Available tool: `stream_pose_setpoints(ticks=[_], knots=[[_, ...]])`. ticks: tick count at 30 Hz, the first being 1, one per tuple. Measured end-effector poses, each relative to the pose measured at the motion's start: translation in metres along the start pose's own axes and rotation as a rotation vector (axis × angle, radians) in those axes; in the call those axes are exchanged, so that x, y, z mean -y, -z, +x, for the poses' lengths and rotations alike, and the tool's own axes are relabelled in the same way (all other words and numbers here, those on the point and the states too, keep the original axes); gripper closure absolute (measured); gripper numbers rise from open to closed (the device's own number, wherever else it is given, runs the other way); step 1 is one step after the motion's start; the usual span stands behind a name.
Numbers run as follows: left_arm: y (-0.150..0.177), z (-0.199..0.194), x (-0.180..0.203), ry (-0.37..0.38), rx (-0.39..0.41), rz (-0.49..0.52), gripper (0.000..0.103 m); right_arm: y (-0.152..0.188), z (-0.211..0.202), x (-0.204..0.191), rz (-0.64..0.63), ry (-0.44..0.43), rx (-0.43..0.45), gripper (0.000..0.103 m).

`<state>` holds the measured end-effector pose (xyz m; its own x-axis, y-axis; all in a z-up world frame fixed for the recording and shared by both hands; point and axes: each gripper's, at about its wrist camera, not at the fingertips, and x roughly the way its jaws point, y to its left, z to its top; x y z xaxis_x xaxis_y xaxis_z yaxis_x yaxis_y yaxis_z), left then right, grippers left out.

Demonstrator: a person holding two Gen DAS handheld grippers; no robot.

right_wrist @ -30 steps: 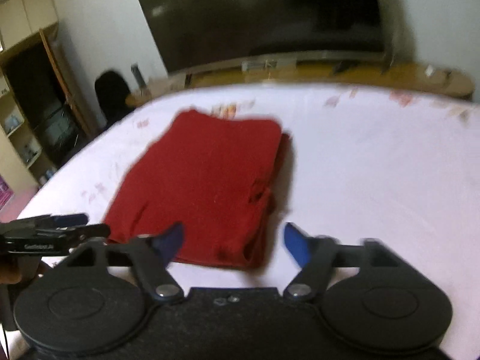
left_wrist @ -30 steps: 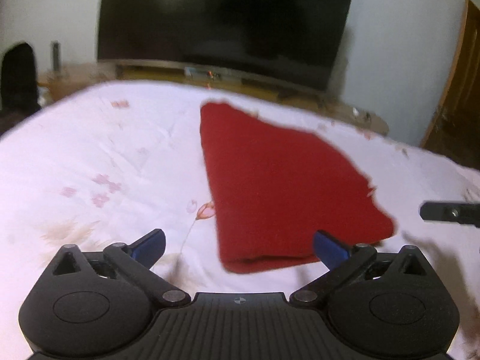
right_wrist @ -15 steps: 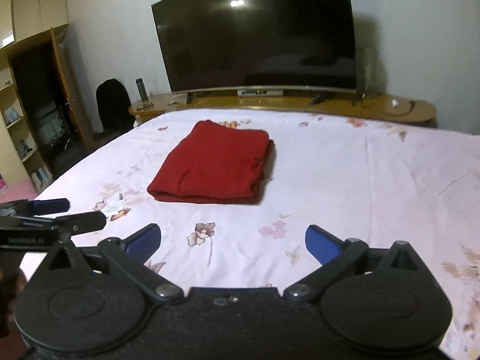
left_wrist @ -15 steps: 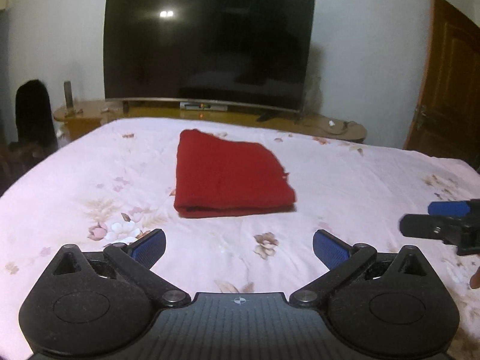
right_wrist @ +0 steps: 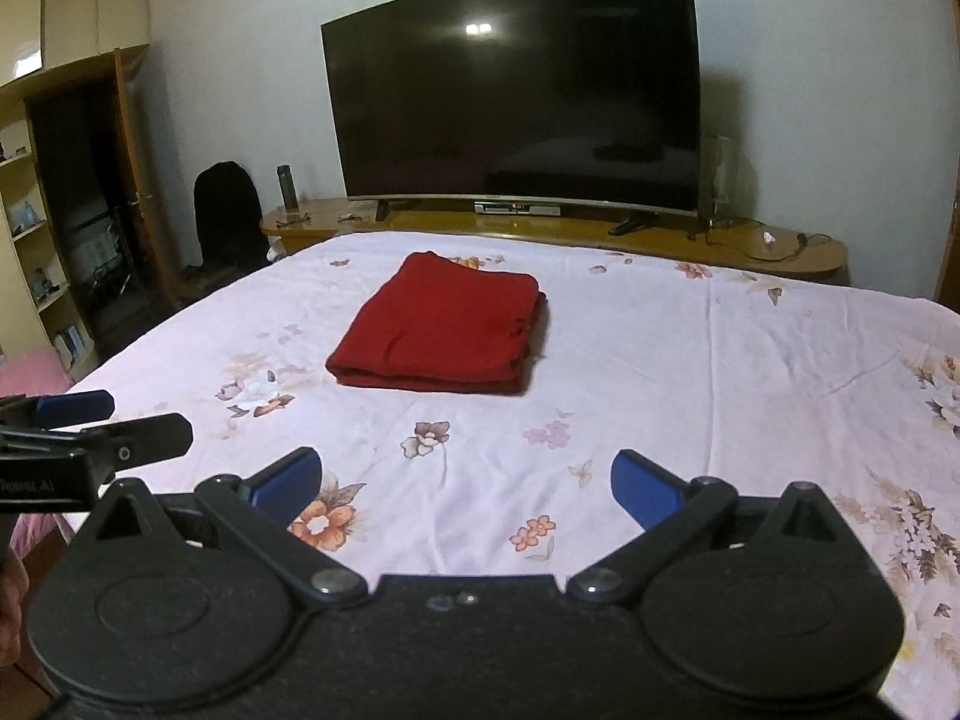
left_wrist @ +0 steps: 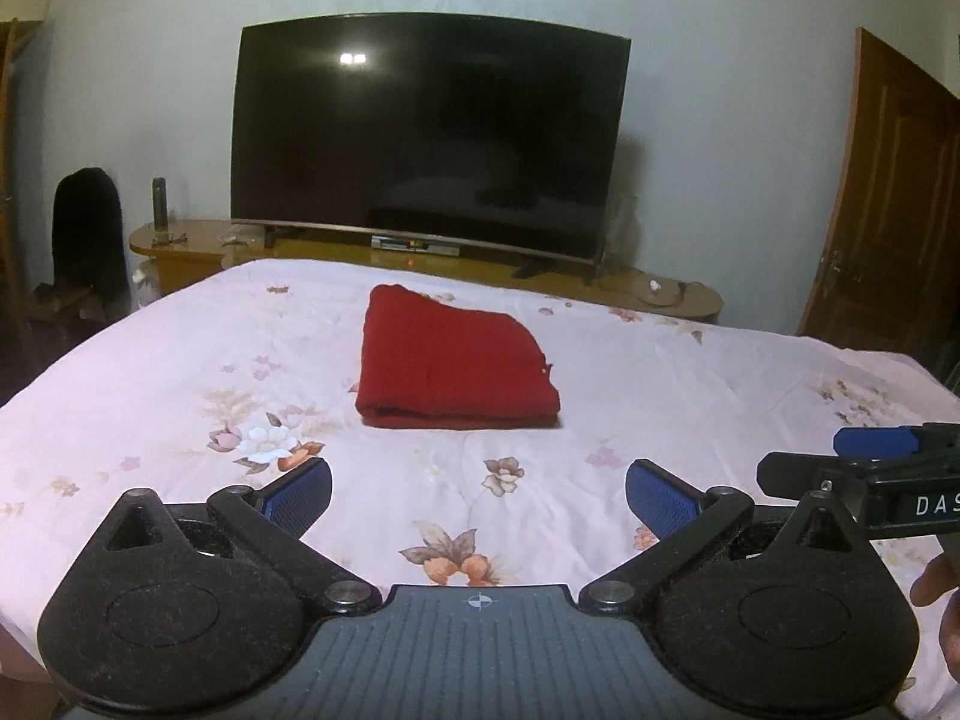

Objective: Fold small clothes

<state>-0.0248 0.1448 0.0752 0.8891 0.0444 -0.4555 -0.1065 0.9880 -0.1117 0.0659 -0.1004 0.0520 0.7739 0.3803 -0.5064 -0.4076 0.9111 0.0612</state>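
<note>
The red garment (left_wrist: pixel 453 369) lies folded into a flat rectangle on the flowered bedsheet (left_wrist: pixel 180 360), well ahead of both grippers and apart from them. From the left gripper (left_wrist: pixel 478 495) it sits straight ahead and slightly left of centre; from the right gripper (right_wrist: pixel 465 480) it lies ahead and to the left. Its near edge is a rounded fold, and the right-wrist view shows stacked layers along its right side.

The left gripper's blue pads (left_wrist: pixel 300 495) stand wide apart with only bedsheet between them. The right gripper's pads (right_wrist: pixel 645 489) also stand wide apart, having just been opening, and nothing lies between them.

Beyond the bed, a low wooden TV stand (right_wrist: pixel 780 249) carries a large dark television (right_wrist: pixel 516 90), a slim set-top box (right_wrist: pixel 516 209), a dark bottle (right_wrist: pixel 288 186) at its left end and a tangle of cable at its right end. Left of the right gripper, open shelves (right_wrist: pixel 36 276) hold small items too blurred to identify, possibly books.

Each view catches the other gripper cut off at the frame edge. A dark shape (left_wrist: pixel 87 234) beside the stand is too dim to make out. A wooden door (left_wrist: pixel 894 210) is partly cut off on the right.
</note>
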Motion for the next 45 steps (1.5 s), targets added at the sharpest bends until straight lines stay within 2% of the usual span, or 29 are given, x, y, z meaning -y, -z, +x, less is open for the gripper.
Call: stream_pose_setpoints(ticks=[10, 45], knots=[[-0.002, -0.008, 0.001, 0.009, 0.021, 0.006, 0.000, -0.002, -0.009, -0.011, -0.014, 0.006, 0.029, 0.001], [-0.009, -0.004, 0.011, 0.019, 0.022, 0.036, 0.000, -0.005, -0.014, -0.007, -0.015, 0.017, 0.044, 0.001]])
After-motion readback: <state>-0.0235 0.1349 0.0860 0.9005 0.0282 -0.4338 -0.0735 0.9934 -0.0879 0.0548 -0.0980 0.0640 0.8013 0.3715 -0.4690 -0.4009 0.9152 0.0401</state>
